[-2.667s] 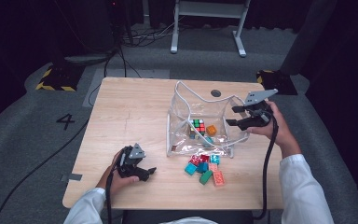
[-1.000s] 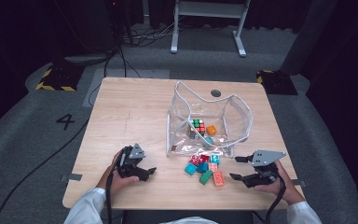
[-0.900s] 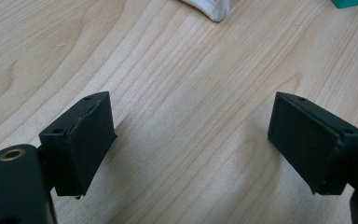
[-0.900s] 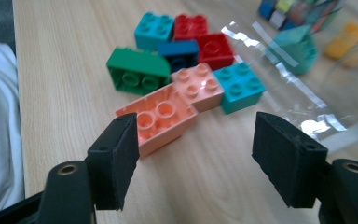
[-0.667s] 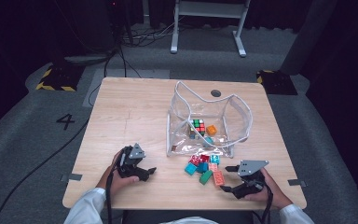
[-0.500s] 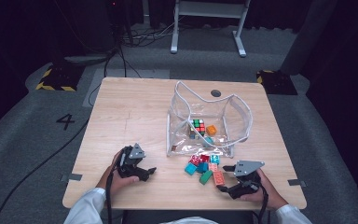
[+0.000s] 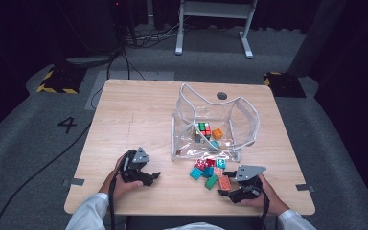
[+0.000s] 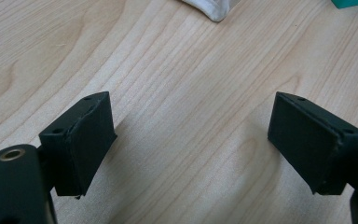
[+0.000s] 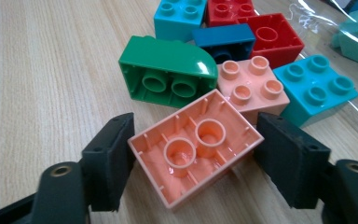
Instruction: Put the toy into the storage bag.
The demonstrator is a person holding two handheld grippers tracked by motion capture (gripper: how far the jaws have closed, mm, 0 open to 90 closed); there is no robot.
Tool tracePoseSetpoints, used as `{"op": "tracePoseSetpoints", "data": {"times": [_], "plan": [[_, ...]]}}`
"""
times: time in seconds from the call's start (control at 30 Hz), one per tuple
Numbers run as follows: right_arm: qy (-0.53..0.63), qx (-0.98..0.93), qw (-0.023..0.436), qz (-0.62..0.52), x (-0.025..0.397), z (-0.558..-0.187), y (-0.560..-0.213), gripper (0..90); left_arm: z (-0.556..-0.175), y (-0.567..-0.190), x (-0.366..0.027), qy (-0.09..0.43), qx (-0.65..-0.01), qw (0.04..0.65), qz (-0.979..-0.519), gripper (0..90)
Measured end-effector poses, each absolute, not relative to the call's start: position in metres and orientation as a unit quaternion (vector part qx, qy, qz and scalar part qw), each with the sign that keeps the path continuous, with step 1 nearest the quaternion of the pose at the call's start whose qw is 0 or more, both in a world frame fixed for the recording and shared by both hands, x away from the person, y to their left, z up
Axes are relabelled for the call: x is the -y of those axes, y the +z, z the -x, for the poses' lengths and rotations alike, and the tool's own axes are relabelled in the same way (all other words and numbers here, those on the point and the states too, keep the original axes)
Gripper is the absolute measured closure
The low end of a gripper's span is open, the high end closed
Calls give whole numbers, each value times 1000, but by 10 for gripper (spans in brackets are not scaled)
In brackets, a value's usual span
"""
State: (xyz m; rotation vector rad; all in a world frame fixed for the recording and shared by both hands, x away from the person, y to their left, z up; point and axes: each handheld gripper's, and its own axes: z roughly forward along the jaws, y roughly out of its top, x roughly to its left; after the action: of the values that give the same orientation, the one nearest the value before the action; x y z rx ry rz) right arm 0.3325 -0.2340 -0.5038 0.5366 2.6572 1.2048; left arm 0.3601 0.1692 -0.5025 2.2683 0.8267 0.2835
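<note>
A salmon-pink toy brick (image 9: pixel 196 149), lying underside up on the tabletop (image 7: pixel 139 115), sits between the jaws of the right tongs (image 9: pixel 193 163), which flank it closely; whether they yet pinch it cannot be told. Just beyond lie a green curved brick (image 9: pixel 168 70) and more red and turquoise bricks. Farther ahead, the clear plastic bag (image 7: pixel 215 124) already holds a puzzle cube (image 7: pixel 204 129) and a few pieces, so the packing looks partly done. The left tongs (image 8: pixel 191 140) rest wide and empty. Seconds earlier the right tongs were at the bag.
</note>
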Motion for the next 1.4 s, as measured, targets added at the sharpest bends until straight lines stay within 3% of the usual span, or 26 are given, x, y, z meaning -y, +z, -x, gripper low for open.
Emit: {"op": "tracePoseSetpoints", "data": {"times": [0.37,0.77,1.4], "plan": [[403,-895,85,-173,244,-331,-503,356,-360,-502,-169,109,-319,348,-875,146],[406,-885,114,-197,274,-337,-489,359,-360,-502,-169,109,-319,348,-875,146],[430,-840,217,-250,331,-359,-436,359,-360,-503,-169,109,-319,349,-875,146]]}}
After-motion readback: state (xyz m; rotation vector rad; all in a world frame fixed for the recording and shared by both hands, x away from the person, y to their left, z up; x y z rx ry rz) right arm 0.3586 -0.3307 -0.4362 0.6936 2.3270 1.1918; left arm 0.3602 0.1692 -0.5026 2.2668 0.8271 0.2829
